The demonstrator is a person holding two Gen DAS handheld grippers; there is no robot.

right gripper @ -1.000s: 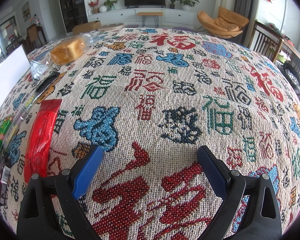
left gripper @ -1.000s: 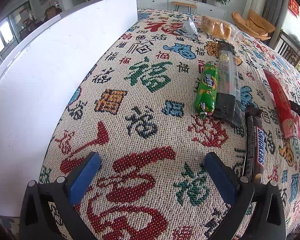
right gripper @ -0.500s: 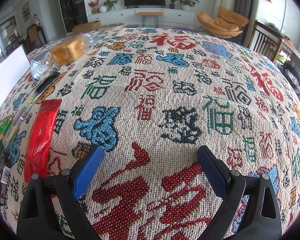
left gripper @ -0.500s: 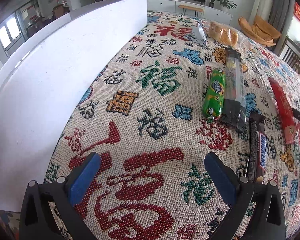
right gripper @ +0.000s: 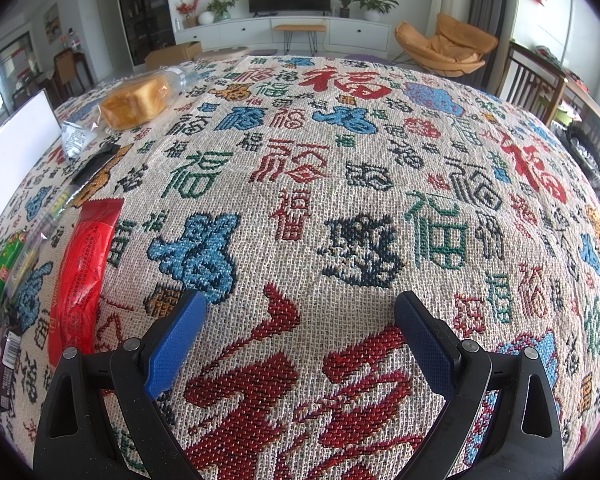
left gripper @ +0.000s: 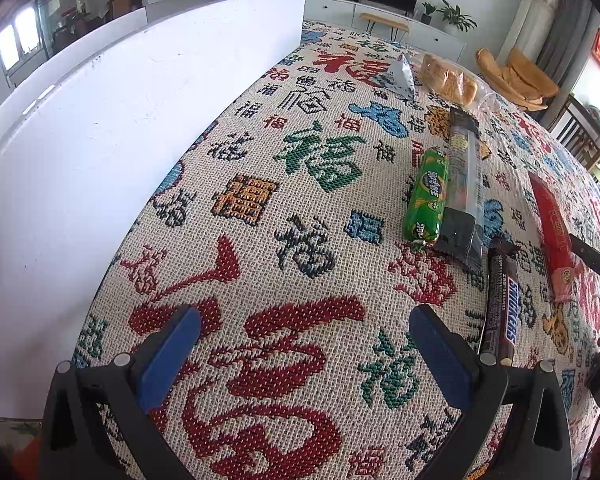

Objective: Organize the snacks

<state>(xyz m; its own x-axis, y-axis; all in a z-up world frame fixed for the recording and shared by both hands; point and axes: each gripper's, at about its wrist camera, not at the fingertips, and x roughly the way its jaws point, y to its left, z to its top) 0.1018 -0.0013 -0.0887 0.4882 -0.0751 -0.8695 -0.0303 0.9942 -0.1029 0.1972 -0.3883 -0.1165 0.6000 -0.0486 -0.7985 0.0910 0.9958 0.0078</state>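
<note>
Snacks untouched, both tools empty

Snacks lie on the patterned worktop (left gripper: pixel 308 208) in the left wrist view, all on the far side from the white board (left gripper: pixel 100 152) that stands along the worktop's left edge. The left tool (left gripper: pixel 300 340) hangs above bare cloth, jaws spread wide with nothing between them. Nearest it, just off its right finger, is the Snickers bar (left gripper: pixel 504 300). Beyond that the green roll (left gripper: pixel 427 196) and the clear pack (left gripper: pixel 464 184) lie side by side, touching or nearly so. The red pack (left gripper: pixel 552 232) sits further from the board, well apart from the green roll. Far up the cloth, the silver pouch (left gripper: pixel 398 76) and the bread (left gripper: pixel 450 80) lie close together.

From the right wrist, the right tool (right gripper: pixel 300 320) is also spread and empty over bare cloth. The red pack (right gripper: pixel 82 276) lies just left of its left finger, with the green roll (right gripper: pixel 2 272) and Snickers bar (right gripper: pixel 4 368) nearer the board (right gripper: pixel 16 148). The bread (right gripper: pixel 136 102) is far ahead.

As I judge it, organizing has barely begun: the snacks form a loose line, nothing is gripped, and no container for them shows. All picking and placing seems left to do.
</note>
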